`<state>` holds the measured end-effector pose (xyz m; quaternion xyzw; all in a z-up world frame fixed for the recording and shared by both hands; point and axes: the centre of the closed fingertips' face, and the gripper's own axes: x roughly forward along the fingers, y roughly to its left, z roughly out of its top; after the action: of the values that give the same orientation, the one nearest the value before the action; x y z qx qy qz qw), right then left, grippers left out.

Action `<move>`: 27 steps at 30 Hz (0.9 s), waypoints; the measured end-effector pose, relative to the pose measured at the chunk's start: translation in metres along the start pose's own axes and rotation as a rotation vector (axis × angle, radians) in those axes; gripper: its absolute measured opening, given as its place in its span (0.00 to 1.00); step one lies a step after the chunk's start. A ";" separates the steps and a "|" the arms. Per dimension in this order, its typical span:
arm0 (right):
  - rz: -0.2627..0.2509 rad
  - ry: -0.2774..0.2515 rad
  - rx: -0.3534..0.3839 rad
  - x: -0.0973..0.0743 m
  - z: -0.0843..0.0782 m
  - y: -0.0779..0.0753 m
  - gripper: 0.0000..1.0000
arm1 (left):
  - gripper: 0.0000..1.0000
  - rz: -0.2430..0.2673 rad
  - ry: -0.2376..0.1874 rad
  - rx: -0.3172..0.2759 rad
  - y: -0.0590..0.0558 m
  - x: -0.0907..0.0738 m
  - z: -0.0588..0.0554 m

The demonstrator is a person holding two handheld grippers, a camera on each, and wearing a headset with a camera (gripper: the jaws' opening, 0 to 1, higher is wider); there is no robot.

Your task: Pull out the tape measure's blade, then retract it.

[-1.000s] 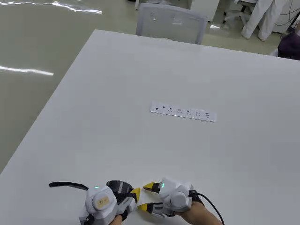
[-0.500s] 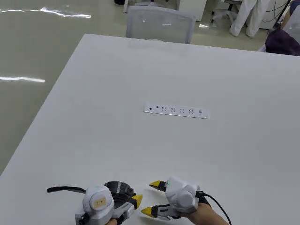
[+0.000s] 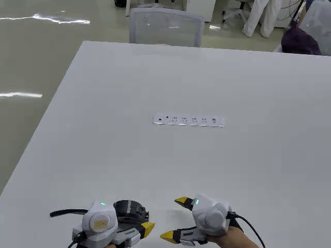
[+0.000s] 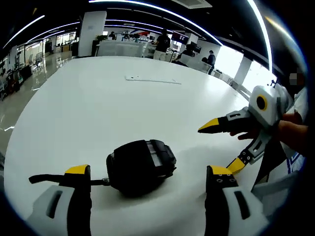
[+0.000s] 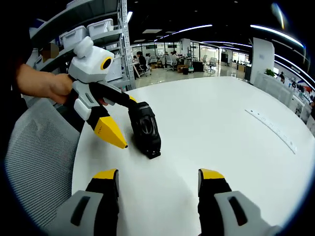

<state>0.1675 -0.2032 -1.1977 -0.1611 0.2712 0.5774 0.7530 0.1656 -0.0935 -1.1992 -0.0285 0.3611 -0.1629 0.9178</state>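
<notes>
White table [image 3: 103, 103]: tape measure [image 4: 141, 164] between spread left tongs [image 4: 148, 170], right tongs [image 5: 158, 173] nearby.

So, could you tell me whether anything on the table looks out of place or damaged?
Nothing stands out. The black tape measure lies intact on the white table, no blade showing, its strap trailing flat; the power strip lies straight mid-table.

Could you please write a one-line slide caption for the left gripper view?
Left hand-held gripper, jaws open, brackets the black tape measure on the white table; right hand-held gripper open nearby.
</notes>
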 end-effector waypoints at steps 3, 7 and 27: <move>-0.020 -0.007 0.026 -0.005 -0.001 -0.002 0.66 | 0.97 -0.024 0.000 0.018 -0.002 -0.001 0.001; -0.046 -0.008 0.051 -0.015 -0.003 -0.002 0.68 | 0.97 -0.050 0.007 0.061 -0.001 -0.004 0.001; -0.179 -0.036 0.132 -0.066 -0.017 -0.004 0.78 | 0.99 -0.153 0.017 0.178 0.002 -0.040 -0.005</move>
<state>0.1556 -0.2649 -1.1722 -0.1241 0.2796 0.4916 0.8153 0.1353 -0.0787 -1.1764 0.0269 0.3497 -0.2643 0.8984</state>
